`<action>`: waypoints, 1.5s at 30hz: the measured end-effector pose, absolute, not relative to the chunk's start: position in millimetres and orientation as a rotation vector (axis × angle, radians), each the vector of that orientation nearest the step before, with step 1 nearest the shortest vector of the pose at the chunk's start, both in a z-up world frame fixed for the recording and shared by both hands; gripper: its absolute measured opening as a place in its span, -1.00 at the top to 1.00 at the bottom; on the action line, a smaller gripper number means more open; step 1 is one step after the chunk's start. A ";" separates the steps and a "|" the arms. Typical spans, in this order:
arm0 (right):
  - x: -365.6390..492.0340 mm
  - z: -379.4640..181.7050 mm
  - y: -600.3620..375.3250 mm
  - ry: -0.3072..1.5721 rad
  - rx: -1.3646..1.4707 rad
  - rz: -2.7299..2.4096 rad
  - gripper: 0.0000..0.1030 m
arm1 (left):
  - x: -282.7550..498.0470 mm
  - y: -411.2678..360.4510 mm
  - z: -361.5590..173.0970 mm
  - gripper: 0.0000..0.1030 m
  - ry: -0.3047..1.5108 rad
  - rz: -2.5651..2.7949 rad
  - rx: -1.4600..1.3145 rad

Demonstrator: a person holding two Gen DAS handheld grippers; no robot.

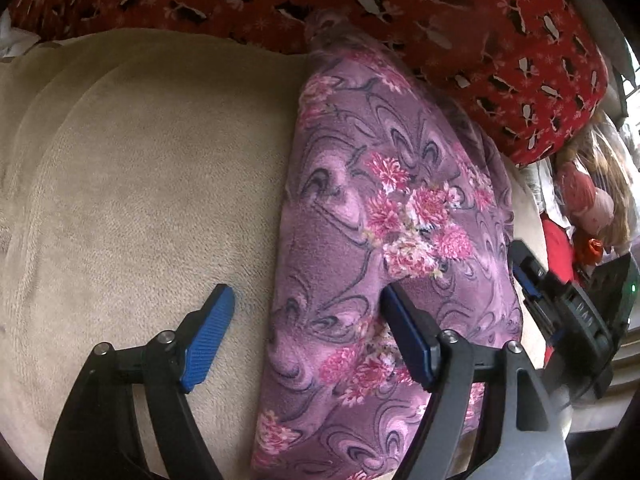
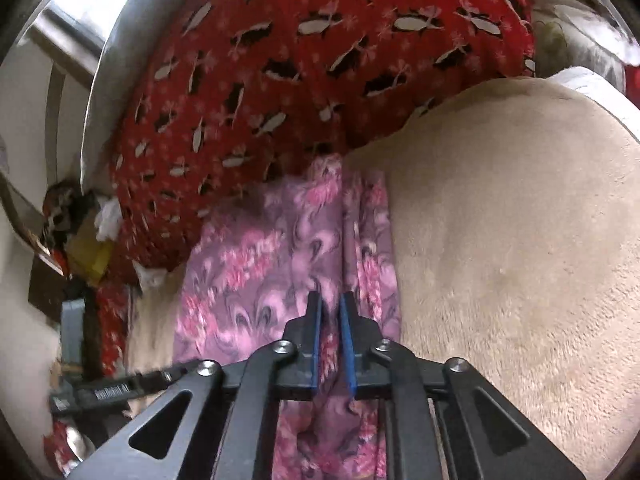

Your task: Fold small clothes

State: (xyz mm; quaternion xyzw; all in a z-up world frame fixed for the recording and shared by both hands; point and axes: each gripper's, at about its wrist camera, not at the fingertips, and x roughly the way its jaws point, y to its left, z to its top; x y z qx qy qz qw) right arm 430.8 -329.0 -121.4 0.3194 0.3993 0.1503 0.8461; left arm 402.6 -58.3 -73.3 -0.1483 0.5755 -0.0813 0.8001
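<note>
A purple fleece garment with pink flowers (image 1: 372,208) lies folded lengthwise on a beige plush blanket (image 1: 140,184). My left gripper (image 1: 304,300) is open, its left finger (image 1: 212,332) over the blanket and its right finger (image 1: 404,336) on the garment's near part. In the right wrist view the same garment (image 2: 260,264) lies below my right gripper (image 2: 331,308), whose jaws are nearly closed with a narrow gap; a fold of the garment sits between them. The right gripper also shows in the left wrist view (image 1: 568,312), at the garment's right edge.
A large red pillow with black and white print (image 1: 360,4) lies against the garment's far end, also in the right wrist view (image 2: 304,64). Beige blanket (image 2: 520,240) spreads to one side. Clutter, a doll and red fabric (image 1: 588,200) sit beyond the bed edge.
</note>
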 end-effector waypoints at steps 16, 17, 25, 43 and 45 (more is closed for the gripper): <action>449.1 -104.8 -312.0 0.937 0.498 0.352 0.61 | 432.0 -28.0 -50.7 -0.49 1.241 -0.207 -0.400; 450.3 -96.6 -315.6 0.906 0.509 0.345 0.59 | 439.2 -26.3 -47.7 -0.49 1.240 -0.206 -0.413; 505.7 -101.7 -306.0 0.984 0.574 0.288 0.27 | 485.4 -53.4 -43.0 -0.49 1.263 -0.228 -0.414; 449.0 -84.2 -304.1 0.806 0.442 0.421 0.53 | 444.9 -39.5 -65.4 -0.50 1.254 -0.185 -0.421; 455.5 -106.9 -286.3 0.944 0.341 0.363 0.53 | 446.4 -44.9 -73.5 -0.53 1.270 -0.173 -0.398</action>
